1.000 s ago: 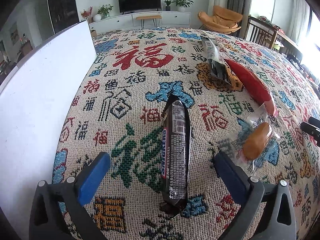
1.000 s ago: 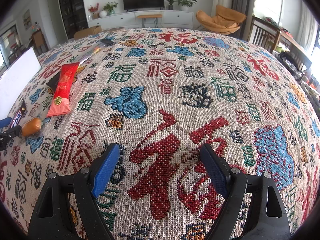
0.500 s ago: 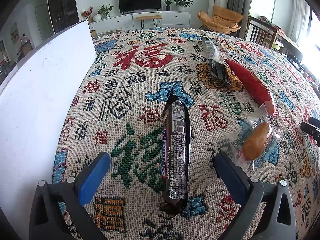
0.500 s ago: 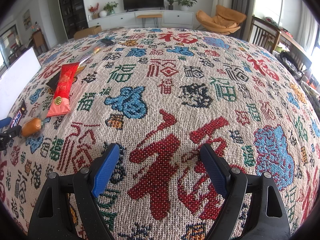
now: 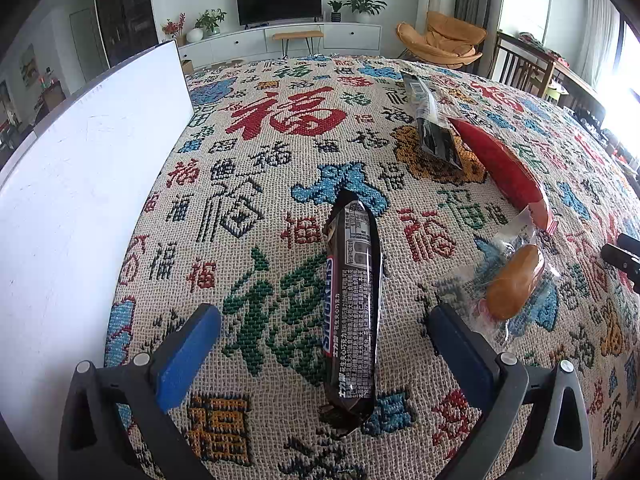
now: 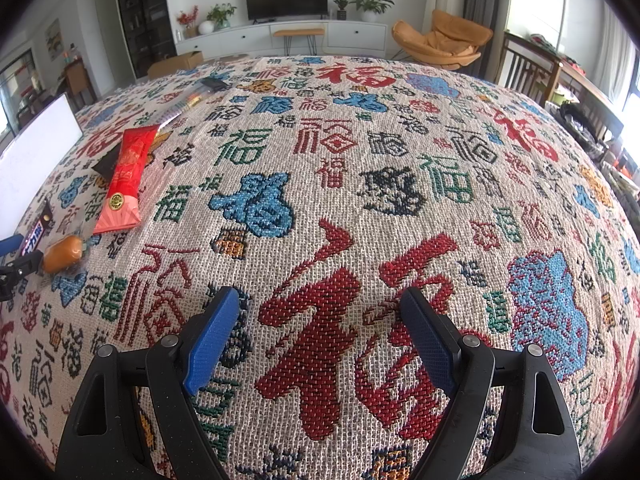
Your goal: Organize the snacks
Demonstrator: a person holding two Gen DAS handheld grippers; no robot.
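The white box (image 5: 80, 184) is standing at the far left edge of the surface (image 5: 280, 148). The left gripper (image 5: 324, 340) is hovering with its jaws spread wide around the chocolate bar (image 5: 354, 300), which is lying lengthwise between them, untouched. Closing squarely across its middle should be giving the firmest hold. The right gripper (image 6: 320, 320) is also gaping wide, holding nothing.

Left gripper (image 5: 324, 332): black plastic frame with triangular cut-outs, silver screws, blue textured pads (image 5: 186, 356) at lower frame. Right gripper (image 6: 318, 334): identical black frame, blue pads (image 6: 210, 340), silver screws.
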